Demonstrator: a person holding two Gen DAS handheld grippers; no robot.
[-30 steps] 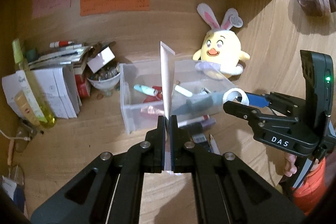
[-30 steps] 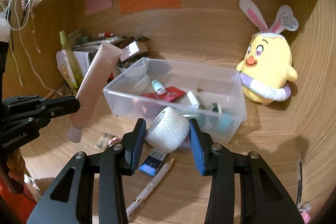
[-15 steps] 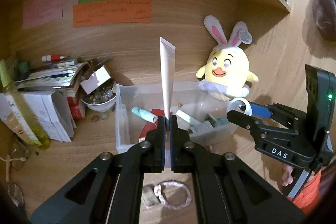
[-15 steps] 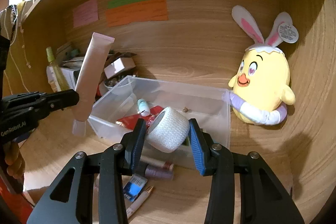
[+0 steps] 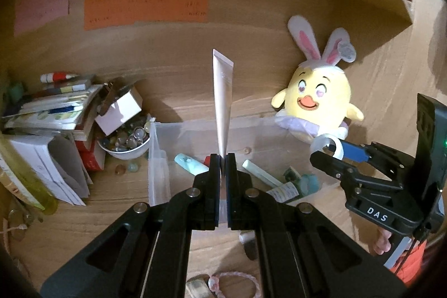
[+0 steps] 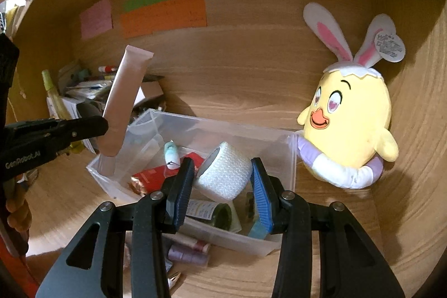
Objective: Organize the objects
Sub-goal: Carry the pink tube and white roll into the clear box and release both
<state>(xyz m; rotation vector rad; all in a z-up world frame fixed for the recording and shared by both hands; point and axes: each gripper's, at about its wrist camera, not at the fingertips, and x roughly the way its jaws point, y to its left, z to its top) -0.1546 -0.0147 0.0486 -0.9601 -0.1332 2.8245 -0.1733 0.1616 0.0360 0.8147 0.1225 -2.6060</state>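
My left gripper [image 5: 223,158] is shut on a pale pink tube [image 5: 222,99] that stands upright, cap end down, over the left end of a clear plastic bin [image 5: 159,158]. The tube also shows in the right wrist view [image 6: 123,97], with the left gripper [image 6: 103,127] beside it. My right gripper [image 6: 222,172] is shut on a white tape roll [image 6: 223,175] held over the bin [image 6: 290,161]. In the left wrist view the right gripper [image 5: 327,152] holds the roll [image 5: 325,143] at the bin's right end. The bin holds several small cosmetic items.
A yellow bunny-eared plush [image 6: 349,130] sits right of the bin. Books, a box and a bowl of beads [image 5: 125,141] crowd the left. A bracelet [image 5: 234,285] and small tubes [image 6: 190,253] lie on the desk in front of the bin. Coloured paper notes [image 5: 145,4] hang on the back wall.
Both grippers have moved forward and up over the bin, each keeping its object. The tube and the tape roll now hang above the bin's inside.
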